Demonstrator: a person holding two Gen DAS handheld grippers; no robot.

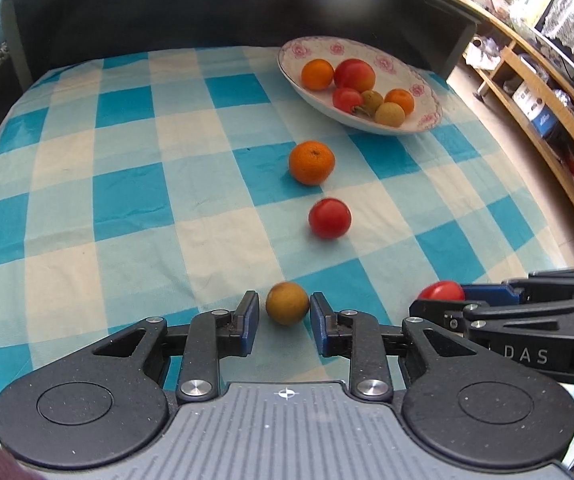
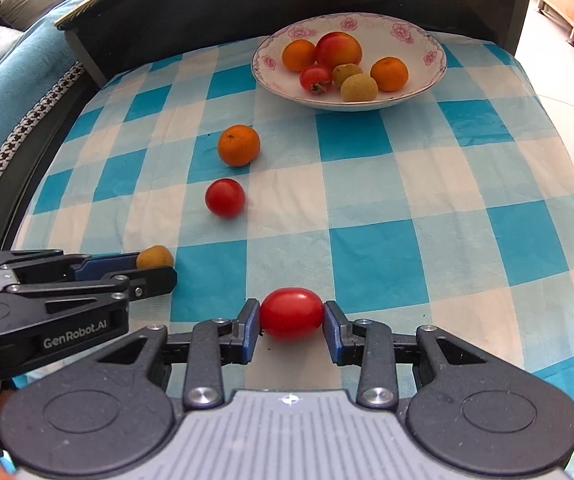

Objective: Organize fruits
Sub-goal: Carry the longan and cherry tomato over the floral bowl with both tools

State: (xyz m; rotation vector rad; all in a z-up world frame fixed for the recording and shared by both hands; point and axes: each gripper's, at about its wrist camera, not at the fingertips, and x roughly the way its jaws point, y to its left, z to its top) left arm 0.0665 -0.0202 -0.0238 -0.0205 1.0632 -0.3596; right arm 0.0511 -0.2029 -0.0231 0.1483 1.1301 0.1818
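Observation:
A white floral bowl [image 1: 427, 92] [image 2: 435, 52] at the back of the checked table holds several fruits. An orange [image 1: 311, 162] [image 2: 238, 145] and a red tomato [image 1: 329, 218] [image 2: 225, 197] lie loose on the cloth. My left gripper [image 1: 283, 310] [image 2: 155, 268] has its pads around a small brown-yellow fruit [image 1: 287, 303] [image 2: 155, 257], the right pad touching it, the left with a slight gap. My right gripper [image 2: 292, 315] [image 1: 439, 300] is shut on a red tomato [image 2: 292, 313] [image 1: 441, 291] low at the cloth.
A blue and white checked cloth [image 1: 135, 200] [image 2: 407, 200] covers the table. A dark raised board [image 1: 207, 12] [image 2: 247, 4] stands behind the bowl. Wooden shelves [image 1: 547, 120] run along the right; a teal sofa [image 2: 3, 88] lies on the left.

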